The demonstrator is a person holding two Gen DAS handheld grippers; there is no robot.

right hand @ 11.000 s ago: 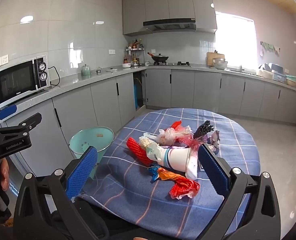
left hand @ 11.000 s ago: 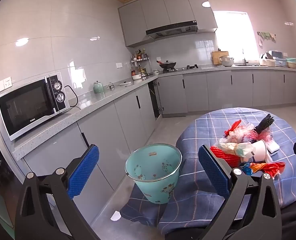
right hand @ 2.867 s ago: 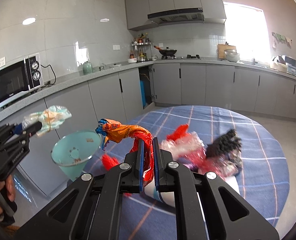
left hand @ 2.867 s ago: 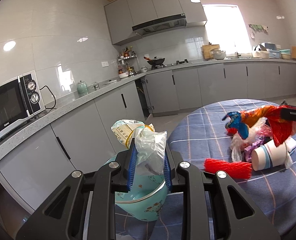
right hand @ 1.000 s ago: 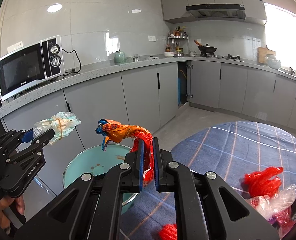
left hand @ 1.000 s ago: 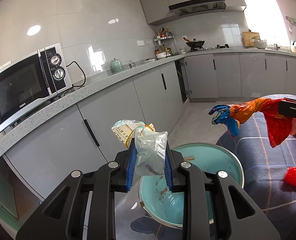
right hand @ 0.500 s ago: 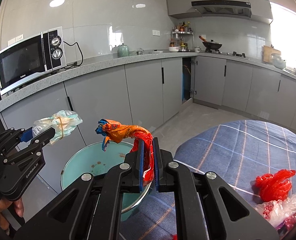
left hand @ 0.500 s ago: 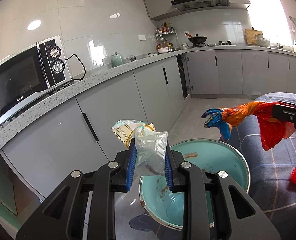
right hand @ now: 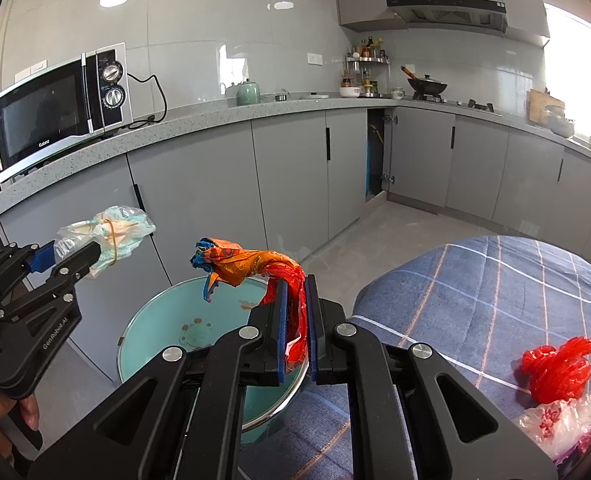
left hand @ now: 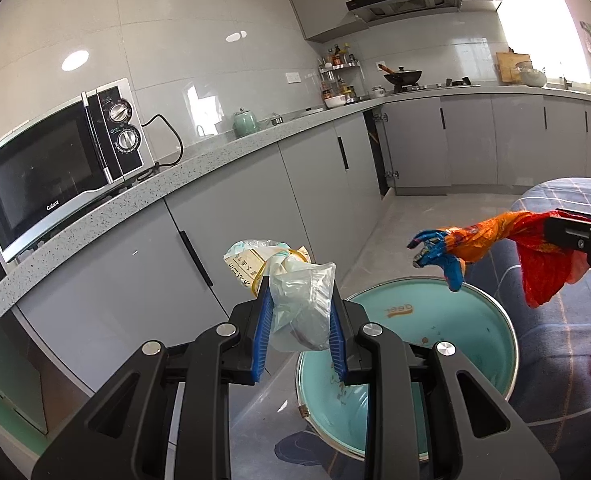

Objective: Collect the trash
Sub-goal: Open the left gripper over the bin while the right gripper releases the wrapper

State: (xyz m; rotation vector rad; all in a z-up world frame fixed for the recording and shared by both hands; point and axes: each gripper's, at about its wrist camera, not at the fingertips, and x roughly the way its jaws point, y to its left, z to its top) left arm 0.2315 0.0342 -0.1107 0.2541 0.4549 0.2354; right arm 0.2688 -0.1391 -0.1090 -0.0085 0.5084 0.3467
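The teal bin (left hand: 447, 344) stands on the floor against the table (right hand: 495, 300), mouth up, under both loads. The left gripper (left hand: 300, 336) grasps a clear bag (left hand: 299, 312), which sits above the bin's near-left rim; the jaws may need to travel a little right before letting go. The right gripper (right hand: 295, 328) is clenched on one orange-red wrapper (right hand: 255, 266), its long axis reaching forward-left over the bin's mouth, so the right looks better placed to drop. Two pieces in hand, one bin. On the table: a red net (right hand: 555, 368) and a clear-pink bag (right hand: 563, 420) at least.
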